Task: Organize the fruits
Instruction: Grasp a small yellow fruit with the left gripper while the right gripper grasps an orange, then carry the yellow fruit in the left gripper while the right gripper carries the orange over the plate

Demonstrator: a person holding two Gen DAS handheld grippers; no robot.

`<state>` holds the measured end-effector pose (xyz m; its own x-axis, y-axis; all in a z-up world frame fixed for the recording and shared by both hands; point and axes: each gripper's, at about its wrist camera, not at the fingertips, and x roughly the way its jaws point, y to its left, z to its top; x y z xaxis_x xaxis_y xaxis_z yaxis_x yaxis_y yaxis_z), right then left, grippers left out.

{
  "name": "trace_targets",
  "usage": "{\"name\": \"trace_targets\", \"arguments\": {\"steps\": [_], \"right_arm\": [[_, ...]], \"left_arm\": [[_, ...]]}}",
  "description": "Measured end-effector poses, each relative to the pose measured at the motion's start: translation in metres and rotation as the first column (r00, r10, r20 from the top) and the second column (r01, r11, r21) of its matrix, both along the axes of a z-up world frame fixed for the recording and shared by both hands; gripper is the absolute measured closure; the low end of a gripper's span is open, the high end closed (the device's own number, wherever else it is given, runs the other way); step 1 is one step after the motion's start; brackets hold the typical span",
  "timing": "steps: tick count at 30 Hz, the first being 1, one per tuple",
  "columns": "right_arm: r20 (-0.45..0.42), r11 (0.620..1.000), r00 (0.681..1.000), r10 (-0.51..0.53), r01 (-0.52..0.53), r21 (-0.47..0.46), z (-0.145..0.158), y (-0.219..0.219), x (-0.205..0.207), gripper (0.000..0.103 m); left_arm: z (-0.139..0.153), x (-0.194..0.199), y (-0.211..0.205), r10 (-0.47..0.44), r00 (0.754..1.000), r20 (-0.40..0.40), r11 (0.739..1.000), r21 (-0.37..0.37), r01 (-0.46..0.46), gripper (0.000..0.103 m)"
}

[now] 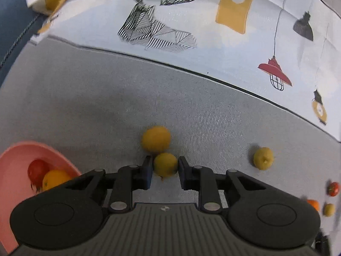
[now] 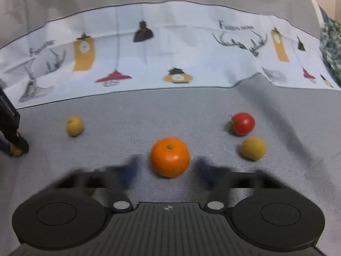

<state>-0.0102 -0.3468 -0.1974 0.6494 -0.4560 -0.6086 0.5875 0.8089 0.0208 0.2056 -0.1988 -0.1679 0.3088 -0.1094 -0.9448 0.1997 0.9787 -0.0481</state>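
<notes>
In the left wrist view, the left gripper (image 1: 165, 171) sits low in the centre of the frame with its two fingers on either side of a small yellow lemon (image 1: 165, 164); the left finger pad seems to touch the fruit, a thin gap shows at the right pad, so whether it is clamped cannot be told. That lemon's nubby tip points down toward the camera, so its long axis runs roughly along the fingers. Touching it just above is a rounder yellow-orange fruit (image 1: 156, 139). At the lower left a pink bowl (image 1: 15, 162) holds a red tomato (image 1: 37, 170) and a yellow-orange fruit (image 1: 55, 180), side by side and partly hidden by the gripper body. Right of centre a second lemon (image 1: 263, 158) lies alone on the grey cloth (image 1: 96, 98), its end facing the camera. In the right wrist view, the right gripper (image 2: 168, 170) has its fingers spread wide apart, blurred, flanking an orange (image 2: 169, 157) in the lower middle without touching it; the orange's stem end faces up. At the right of that frame a red tomato (image 2: 243, 123) has its green stalk pointing left, with a yellowish fruit (image 2: 253, 148) just below it. A small lemon (image 2: 74, 125) lies at the left, upright. A printed cloth (image 2: 170, 49) with lamps and antlers crosses the top.
</notes>
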Motion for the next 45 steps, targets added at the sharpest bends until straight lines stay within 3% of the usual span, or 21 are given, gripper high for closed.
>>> {"name": "trace_targets", "arguments": {"steps": [7, 17, 26, 35, 45], "right_arm": [[-0.01, 1.0, 1.0, -0.002, 0.002, 0.032, 0.014, 0.01, -0.012, 0.065], [0.029, 0.989, 0.994, 0.106, -0.108, 0.096, 0.076, 0.09, -0.108, 0.065], [0.078, 0.945, 0.956, 0.284, -0.292, 0.146, 0.136, 0.185, -0.171, 0.065], [0.151, 0.883, 0.873, 0.464, -0.468, -0.007, 0.188, 0.256, -0.197, 0.065], [0.177, 0.859, 0.84, 0.512, -0.502, -0.103, 0.212, 0.288, -0.235, 0.065]], "left_arm": [[0.034, -0.029, 0.012, -0.074, 0.995, 0.06, 0.997, -0.016, 0.075, 0.075], [0.096, -0.148, 0.087, -0.195, 0.978, 0.081, 0.977, -0.072, 0.201, 0.075], [0.142, -0.239, 0.192, -0.159, 0.976, 0.15, 0.985, -0.044, 0.167, 0.075], [0.188, -0.293, 0.274, -0.036, 0.952, 0.305, 0.995, -0.074, 0.061, 0.075], [0.203, -0.344, 0.323, 0.04, 0.931, 0.363, 0.993, -0.118, 0.003, 0.075]]}}
